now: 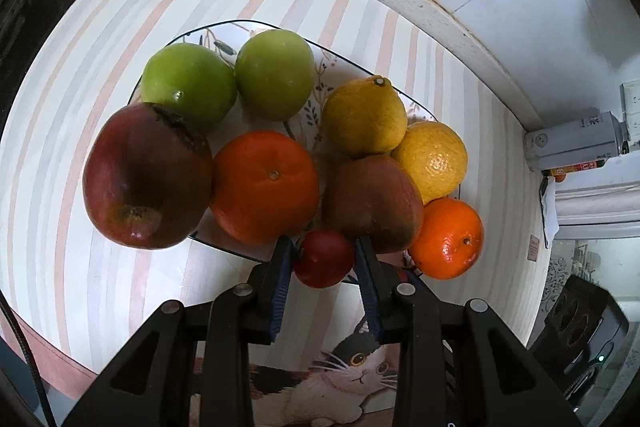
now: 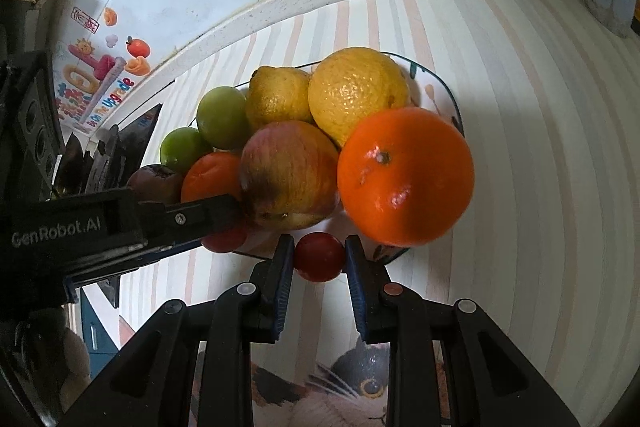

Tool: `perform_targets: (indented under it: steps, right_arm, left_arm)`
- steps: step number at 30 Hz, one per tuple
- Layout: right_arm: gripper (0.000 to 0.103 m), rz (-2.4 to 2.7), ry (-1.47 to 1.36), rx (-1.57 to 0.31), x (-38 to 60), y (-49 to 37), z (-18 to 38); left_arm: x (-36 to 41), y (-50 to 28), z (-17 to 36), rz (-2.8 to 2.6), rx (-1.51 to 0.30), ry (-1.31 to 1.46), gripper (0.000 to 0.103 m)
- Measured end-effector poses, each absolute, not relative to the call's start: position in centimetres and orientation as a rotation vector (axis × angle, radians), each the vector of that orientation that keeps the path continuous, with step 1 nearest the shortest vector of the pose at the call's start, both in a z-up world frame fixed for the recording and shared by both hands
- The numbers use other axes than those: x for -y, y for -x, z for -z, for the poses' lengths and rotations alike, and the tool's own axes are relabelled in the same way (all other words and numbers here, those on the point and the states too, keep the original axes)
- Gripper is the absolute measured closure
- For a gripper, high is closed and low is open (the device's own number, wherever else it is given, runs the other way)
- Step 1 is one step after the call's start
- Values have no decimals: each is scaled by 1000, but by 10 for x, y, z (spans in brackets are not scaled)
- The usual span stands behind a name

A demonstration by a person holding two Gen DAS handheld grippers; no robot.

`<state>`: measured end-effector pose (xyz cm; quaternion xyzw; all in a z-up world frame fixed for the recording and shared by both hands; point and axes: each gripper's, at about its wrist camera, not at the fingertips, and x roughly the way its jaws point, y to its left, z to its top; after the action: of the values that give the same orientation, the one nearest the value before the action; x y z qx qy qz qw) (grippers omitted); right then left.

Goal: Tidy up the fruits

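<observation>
A: While you hover at the near edge of the plate [image 1: 416,103], note what each tool has: your left gripper [image 1: 324,259] is closed on a small red fruit [image 1: 323,258], and your right gripper [image 2: 319,257] is closed on another small red fruit [image 2: 319,256]. Both sets of pads press the skin at the sides.

B: And where do they sit against the pile?

A: Each hangs just over the plate's near rim, below the red-yellow apple [image 2: 289,174]. The right one is just beside the big orange [image 2: 405,175]; the left tool's arm [image 2: 120,227] shows at the left of the right camera.

B: How will they handle?

A: Light, smooth and probably soft-skinned (I'd guess a tomato or plum, though I cannot tell which). You already hold across the widest part, which seems right; squeezing harder risks bruising or splitting. The pile itself looks crowded, and round fruit may roll if nudged, so you'd want a low gap near the rim.
</observation>
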<state>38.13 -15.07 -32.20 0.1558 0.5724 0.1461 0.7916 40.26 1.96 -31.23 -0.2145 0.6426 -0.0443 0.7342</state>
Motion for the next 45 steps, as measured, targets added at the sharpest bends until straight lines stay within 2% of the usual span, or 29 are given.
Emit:
perform_targets:
  steps: [3,7,11,17,18,19,21,23,25,31,45]
  right_arm:
    - [72,-308,-327,-1241,147,-385,323]
    - [56,-312,-319,-1232,145,-384,319]
    - [44,-314,-300,-1222,141,-379,313]
    - [42,-297,-307,-1221,147,-369,301]
    - [36,-293,-304,-1226,149,-367,298]
    - [23,-274,-290,-1234,150,-364,295]
    - [10,-254,-263,-1240,153,-359,286]
    - [9,-209,-201,-1251,155,-354,277]
    - [9,-193,-181,-1252,160,-349,268]
    - [5,-151,-136,-1221,172,-340,241]
    - [5,-99,-107,-1113,165,-293,169]
  left_arm:
    - [-18,-402,312,98,-1407,458,73]
    - [-21,-403,312,99,-1413,480,73]
    - [-22,-404,311,95,-1423,486,73]
    - [-23,-401,302,75,-1413,455,71]
    - [-23,-400,300,67,-1413,444,71]
    - [-23,-399,296,55,-1408,420,71]
    - [-23,-394,288,32,-1392,362,67]
    - [-22,-388,279,-14,-1371,273,51]
    - [-22,-380,270,-52,-1348,181,28]
    - [-30,-357,253,-108,-1296,62,7]
    - [-45,-310,193,-89,-1158,55,7]
